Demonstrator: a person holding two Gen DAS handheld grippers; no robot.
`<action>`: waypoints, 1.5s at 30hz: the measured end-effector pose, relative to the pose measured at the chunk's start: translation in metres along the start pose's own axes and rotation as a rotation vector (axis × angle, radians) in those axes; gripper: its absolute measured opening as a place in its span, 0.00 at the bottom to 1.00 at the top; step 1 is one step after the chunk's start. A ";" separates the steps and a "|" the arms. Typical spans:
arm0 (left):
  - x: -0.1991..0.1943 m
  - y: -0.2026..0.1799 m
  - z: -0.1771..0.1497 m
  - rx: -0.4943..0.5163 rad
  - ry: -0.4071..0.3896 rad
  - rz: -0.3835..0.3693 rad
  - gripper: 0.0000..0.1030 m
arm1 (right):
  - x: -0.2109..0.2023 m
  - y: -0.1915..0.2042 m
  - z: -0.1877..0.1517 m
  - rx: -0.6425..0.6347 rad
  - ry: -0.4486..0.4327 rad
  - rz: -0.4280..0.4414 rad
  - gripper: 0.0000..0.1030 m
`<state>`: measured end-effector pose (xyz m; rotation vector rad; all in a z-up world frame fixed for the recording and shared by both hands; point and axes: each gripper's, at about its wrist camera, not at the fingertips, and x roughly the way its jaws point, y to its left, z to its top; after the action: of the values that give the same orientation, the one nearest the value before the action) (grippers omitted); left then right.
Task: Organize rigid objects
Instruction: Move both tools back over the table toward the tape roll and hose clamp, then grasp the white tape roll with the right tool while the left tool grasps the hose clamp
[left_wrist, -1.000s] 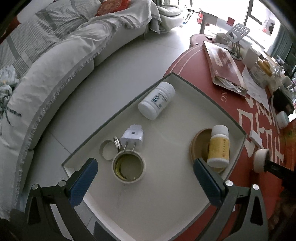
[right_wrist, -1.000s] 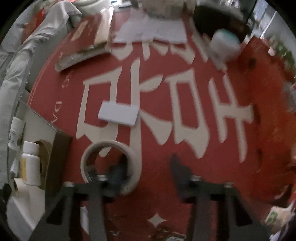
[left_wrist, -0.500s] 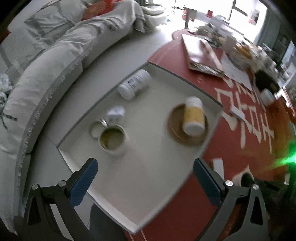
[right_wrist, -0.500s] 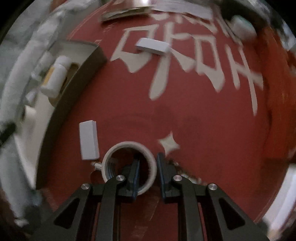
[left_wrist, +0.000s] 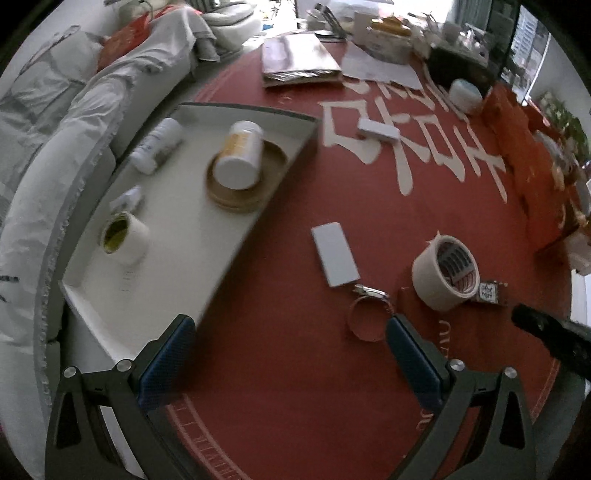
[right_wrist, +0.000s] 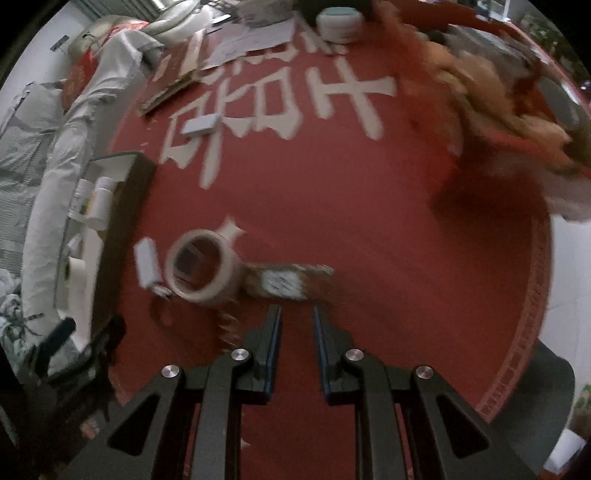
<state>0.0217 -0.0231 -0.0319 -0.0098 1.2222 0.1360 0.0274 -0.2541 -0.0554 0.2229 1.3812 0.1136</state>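
Note:
A white tray (left_wrist: 173, 288) sits at the table's left edge, holding a lying white bottle (left_wrist: 158, 144), a yellow-label bottle (left_wrist: 240, 155) on a brown disc (left_wrist: 271, 177), a tape roll (left_wrist: 123, 236) and a white plug (left_wrist: 127, 197). On the red cloth lie a beige tape roll (left_wrist: 443, 273) (right_wrist: 201, 264), a white flat block (left_wrist: 334, 253) (right_wrist: 146, 262), a metal clamp ring (left_wrist: 367, 314), a small brown packet (left_wrist: 489, 291) (right_wrist: 284, 282) and another white block (left_wrist: 378, 129) (right_wrist: 201, 123). My left gripper (left_wrist: 290, 354) is open and empty above the cloth. My right gripper (right_wrist: 295, 314) is narrowly open and empty, just behind the packet.
A white jar (left_wrist: 465, 94) (right_wrist: 340, 22), a brown folder (left_wrist: 295, 62), papers and clutter stand at the table's far side. Orange bags (right_wrist: 498, 92) lie at the right. A covered sofa (left_wrist: 55, 122) runs along the left, beyond the tray.
My right gripper has let go of the beige tape roll's wall and drawn back; the roll now lies to its left. My left gripper has swung right, from over the tray to over the cloth.

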 end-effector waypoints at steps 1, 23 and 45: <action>0.005 -0.004 0.001 -0.002 0.006 0.004 1.00 | 0.000 -0.006 -0.005 -0.003 0.013 -0.008 0.22; 0.048 -0.003 -0.005 -0.092 0.058 0.048 1.00 | 0.008 0.043 0.015 -0.125 -0.056 0.047 0.85; 0.044 -0.014 -0.002 0.015 0.066 -0.092 0.38 | -0.007 0.050 0.013 -0.143 -0.066 0.005 0.53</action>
<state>0.0356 -0.0331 -0.0745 -0.0572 1.2868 0.0464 0.0411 -0.2085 -0.0356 0.1102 1.3013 0.2069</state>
